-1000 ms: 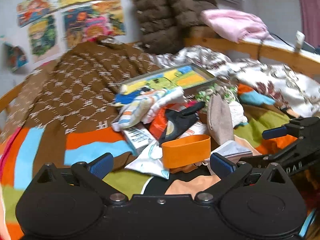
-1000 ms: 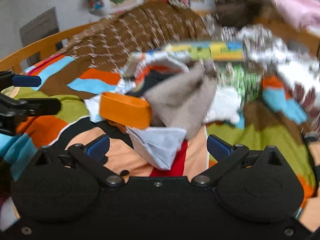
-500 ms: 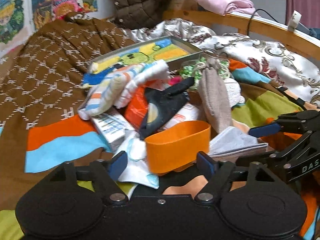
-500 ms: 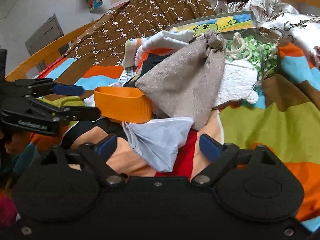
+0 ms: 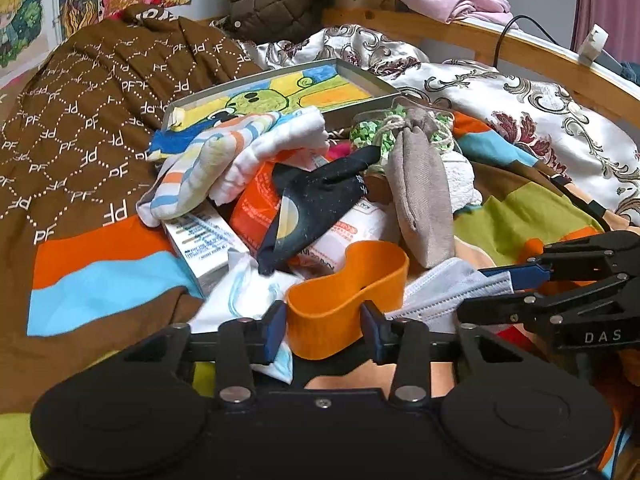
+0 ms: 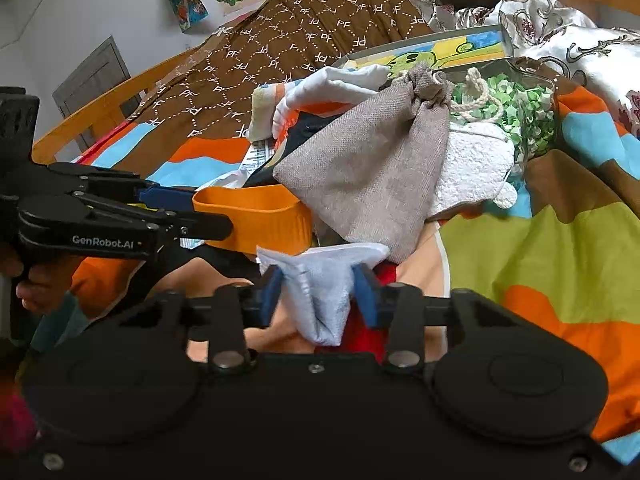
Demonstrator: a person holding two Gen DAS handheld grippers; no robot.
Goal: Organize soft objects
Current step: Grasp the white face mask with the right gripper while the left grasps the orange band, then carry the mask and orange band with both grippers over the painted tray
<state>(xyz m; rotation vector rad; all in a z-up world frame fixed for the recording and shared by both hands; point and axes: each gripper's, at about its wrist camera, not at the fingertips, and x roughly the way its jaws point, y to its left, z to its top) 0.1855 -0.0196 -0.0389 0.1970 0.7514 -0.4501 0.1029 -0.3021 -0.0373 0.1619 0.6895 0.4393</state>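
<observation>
A pile of soft things lies on a colourful bedspread (image 5: 100, 280): a striped white cloth (image 5: 236, 160), a black cloth (image 5: 316, 208), a grey drawstring pouch (image 5: 420, 200) and a white face mask (image 5: 444, 288). My left gripper (image 5: 324, 326) is shut on an orange figure-eight container (image 5: 348, 284). My right gripper (image 6: 316, 298) is shut on the face mask (image 6: 320, 284), just right of the orange container (image 6: 256, 220). The pouch (image 6: 368, 176) lies just beyond the mask.
An open tin with a cartoon lid (image 5: 280, 96) and a clear box of green bits (image 6: 516, 116) sit behind the pile. Paper packets (image 5: 208, 240) lie under the cloths. A wooden bed rail (image 5: 520, 52) with clothes on it runs along the back.
Both grippers moved in toward the pile and closed: the left on the orange container, the right on the face mask.
</observation>
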